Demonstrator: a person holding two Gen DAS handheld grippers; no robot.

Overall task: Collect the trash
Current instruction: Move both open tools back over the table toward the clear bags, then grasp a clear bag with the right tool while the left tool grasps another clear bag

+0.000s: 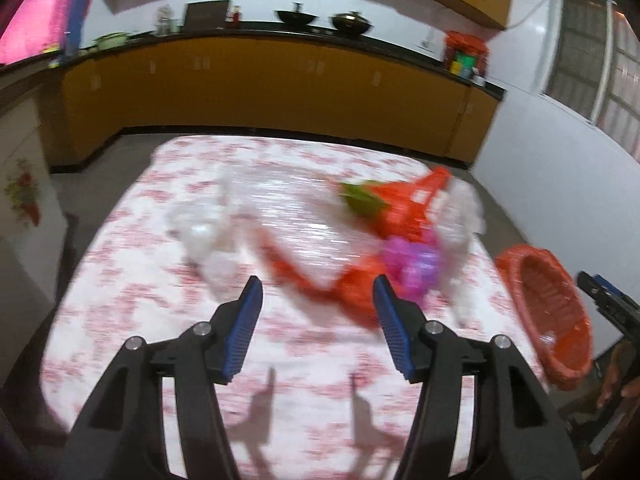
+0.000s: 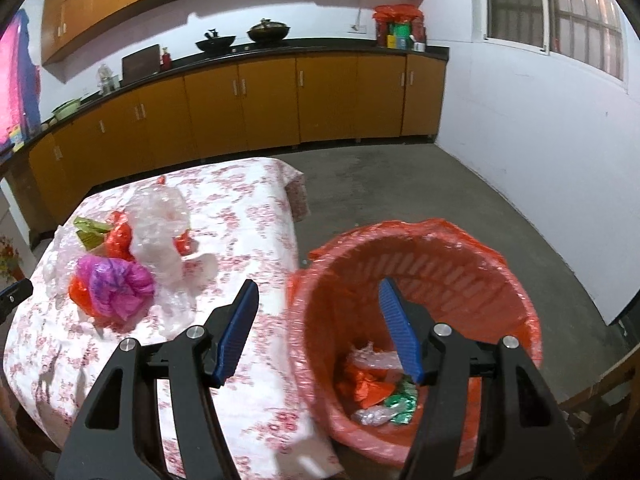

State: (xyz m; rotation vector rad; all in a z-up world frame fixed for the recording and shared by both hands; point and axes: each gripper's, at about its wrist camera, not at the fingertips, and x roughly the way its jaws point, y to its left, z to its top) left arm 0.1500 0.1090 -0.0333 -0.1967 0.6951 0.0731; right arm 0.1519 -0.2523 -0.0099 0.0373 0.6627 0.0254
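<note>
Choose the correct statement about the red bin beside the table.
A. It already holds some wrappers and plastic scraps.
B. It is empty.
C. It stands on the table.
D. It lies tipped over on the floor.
A: the right wrist view shows crumpled wrappers at the bottom of the upright red bin, which stands on the floor.

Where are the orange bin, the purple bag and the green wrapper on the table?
orange bin point(image 2: 516, 280): right wrist view, on its inner far wall.
purple bag point(image 2: 116, 284): right wrist view, on the middle of the crumpled plastic.
green wrapper point(image 2: 90, 230): right wrist view, on its flat upper face.
</note>
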